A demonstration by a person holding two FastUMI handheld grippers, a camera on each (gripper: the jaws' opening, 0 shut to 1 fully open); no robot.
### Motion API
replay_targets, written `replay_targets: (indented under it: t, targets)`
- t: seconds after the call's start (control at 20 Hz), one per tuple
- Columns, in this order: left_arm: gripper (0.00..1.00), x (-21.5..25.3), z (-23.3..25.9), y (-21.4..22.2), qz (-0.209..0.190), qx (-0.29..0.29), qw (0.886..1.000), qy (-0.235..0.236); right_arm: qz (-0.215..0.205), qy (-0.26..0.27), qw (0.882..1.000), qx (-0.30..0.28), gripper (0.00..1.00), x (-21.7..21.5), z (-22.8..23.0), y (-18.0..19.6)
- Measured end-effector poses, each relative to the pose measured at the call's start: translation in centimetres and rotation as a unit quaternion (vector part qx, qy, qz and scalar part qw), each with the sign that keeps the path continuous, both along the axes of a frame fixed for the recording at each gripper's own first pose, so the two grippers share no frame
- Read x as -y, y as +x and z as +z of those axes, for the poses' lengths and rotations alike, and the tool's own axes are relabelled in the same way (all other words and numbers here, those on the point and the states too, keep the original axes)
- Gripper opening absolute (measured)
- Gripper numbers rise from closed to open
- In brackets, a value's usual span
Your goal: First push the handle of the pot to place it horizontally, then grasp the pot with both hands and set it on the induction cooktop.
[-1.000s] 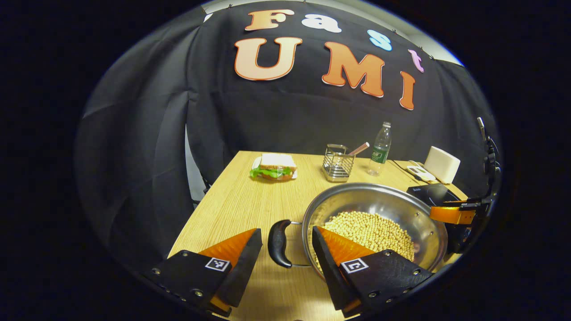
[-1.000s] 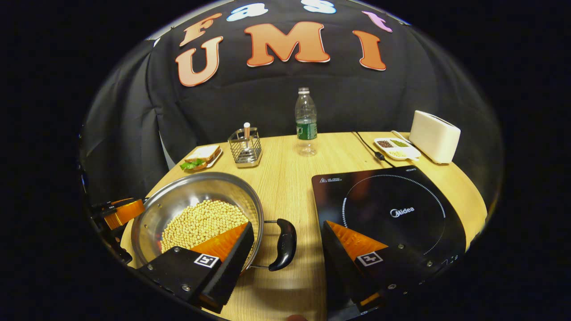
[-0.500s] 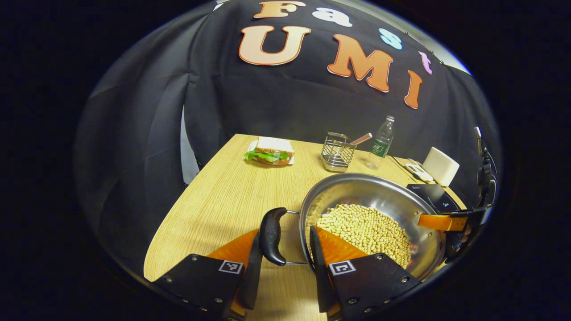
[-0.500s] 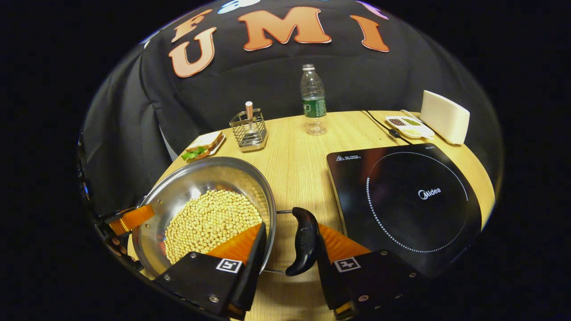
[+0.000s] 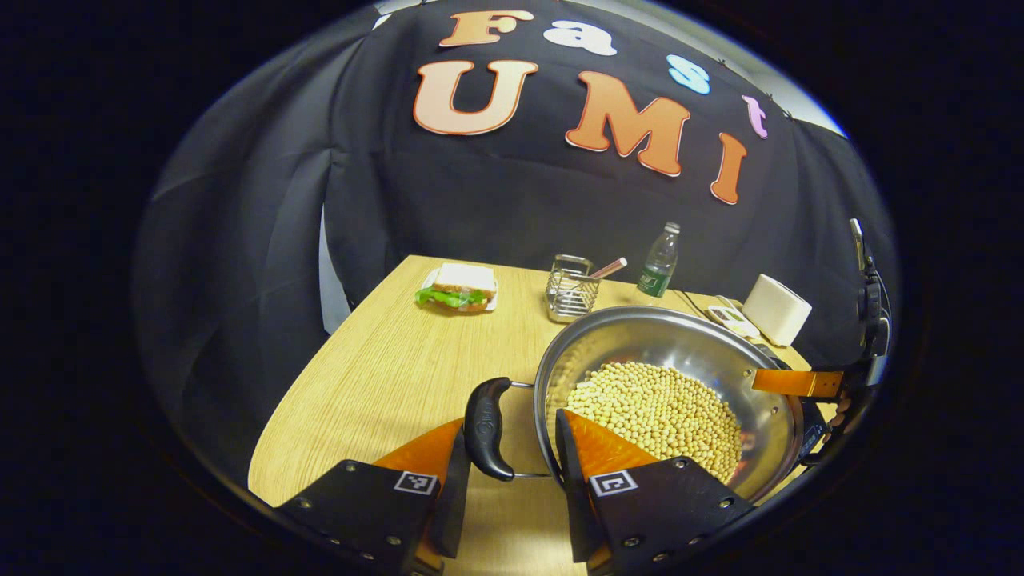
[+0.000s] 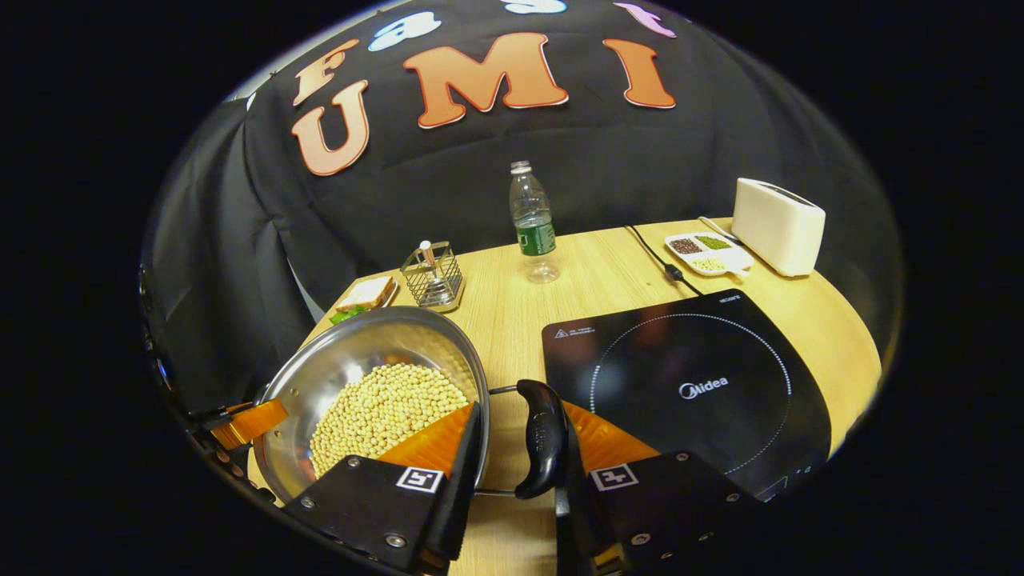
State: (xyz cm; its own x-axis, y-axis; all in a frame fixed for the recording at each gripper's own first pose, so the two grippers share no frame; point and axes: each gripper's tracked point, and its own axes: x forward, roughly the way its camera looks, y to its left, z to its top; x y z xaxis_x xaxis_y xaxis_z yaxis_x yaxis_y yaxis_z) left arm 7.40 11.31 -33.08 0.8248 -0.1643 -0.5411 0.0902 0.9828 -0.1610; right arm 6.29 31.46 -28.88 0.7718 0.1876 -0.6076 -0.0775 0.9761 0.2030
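Both tongs have closed, the left tongs (image 5: 512, 480) and the right tongs (image 6: 516, 480) each pinching a handle (image 5: 485, 428) of the pot (image 5: 672, 352), so the lift to the cooktop (image 6: 688, 384) can probably begin.

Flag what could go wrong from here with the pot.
Uneven lift by the left gripper and right gripper could tilt the pot and spill its soybeans. Each grip spans a handle and the wall, so it may slip. A low carry could clip the induction cooktop.
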Motion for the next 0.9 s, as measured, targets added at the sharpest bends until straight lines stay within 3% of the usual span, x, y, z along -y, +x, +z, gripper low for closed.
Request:
replay_targets:
  t: [0.15,0.2,0.25,0.4,0.7,0.8,0.9]
  targets:
    - [0.54,2.3,1.8,0.4,-0.009,0.009,1.0,0.004,-0.007,0.004,1.0,0.011,0.53,2.4,1.6,-0.1]
    - [0.54,3.2,2.4,0.2,-0.013,0.011,1.0,0.003,-0.01,0.008,1.0,0.013,0.48,3.1,2.1,-0.1]
    - [0.54,4.1,3.0,0.2,-0.017,0.014,1.0,0.003,-0.013,0.011,1.0,0.015,0.53,3.9,2.5,-0.1]
    - [0.54,6.4,4.6,0.2,-0.026,0.024,0.999,0.01,-0.022,0.018,0.999,0.016,0.48,6.3,3.1,-0.4]
    - [0.54,11.3,6.7,-0.4,-0.042,0.029,0.999,0.017,-0.04,0.029,0.998,0.027,0.53,11.0,4.4,-1.0]
    - [0.54,13.0,7.0,-0.6,-0.048,0.028,0.998,0.019,-0.047,0.033,0.998,0.029,0.48,12.7,4.7,-1.1]
    - [0.54,14.8,7.4,-0.5,-0.051,0.026,0.998,0.018,-0.052,0.038,0.998,0.027,0.53,14.3,4.8,-1.3]
